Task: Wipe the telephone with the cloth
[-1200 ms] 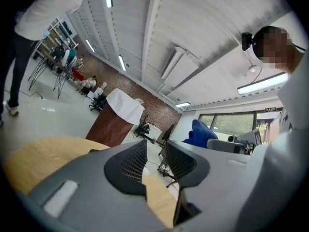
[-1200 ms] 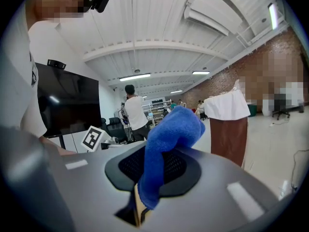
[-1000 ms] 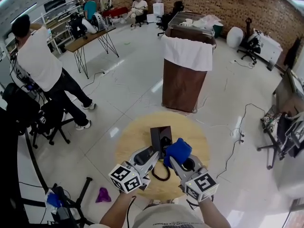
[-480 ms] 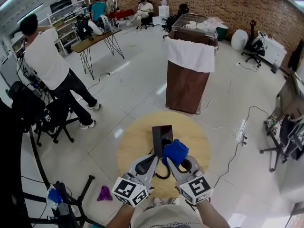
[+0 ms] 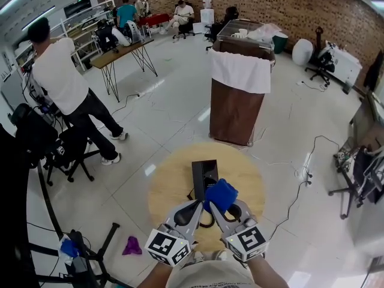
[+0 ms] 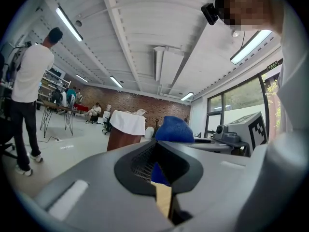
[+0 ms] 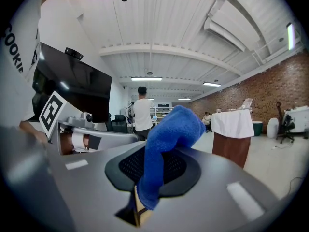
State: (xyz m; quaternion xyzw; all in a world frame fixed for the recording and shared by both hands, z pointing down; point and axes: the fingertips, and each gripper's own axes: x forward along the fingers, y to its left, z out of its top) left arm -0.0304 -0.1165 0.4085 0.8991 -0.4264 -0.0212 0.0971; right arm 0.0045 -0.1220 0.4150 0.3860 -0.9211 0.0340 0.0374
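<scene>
The black telephone (image 5: 204, 174) stands on the round wooden table (image 5: 168, 185), its coiled cord (image 5: 207, 222) trailing toward me. A blue cloth (image 5: 220, 195) bunches just this side of the phone, and my right gripper (image 5: 213, 209) is shut on it. In the right gripper view the cloth (image 7: 166, 144) rises out of the right gripper (image 7: 139, 199). My left gripper (image 5: 196, 207) is shut, tip close beside the cloth's left edge. The left gripper view shows the left gripper (image 6: 161, 180) with jaws together, the cloth (image 6: 174, 129) just beyond.
A brown lectern draped in white (image 5: 238, 95) stands behind the table. A person in a white shirt (image 5: 60, 77) works at the left by a black stand (image 5: 36, 143). A purple rag (image 5: 130, 245) and cables (image 5: 300, 179) lie on the floor.
Both grippers have drawn back toward me and closer together. The cloth has come from the phone's right side to its near edge. The left gripper's jaws have come together.
</scene>
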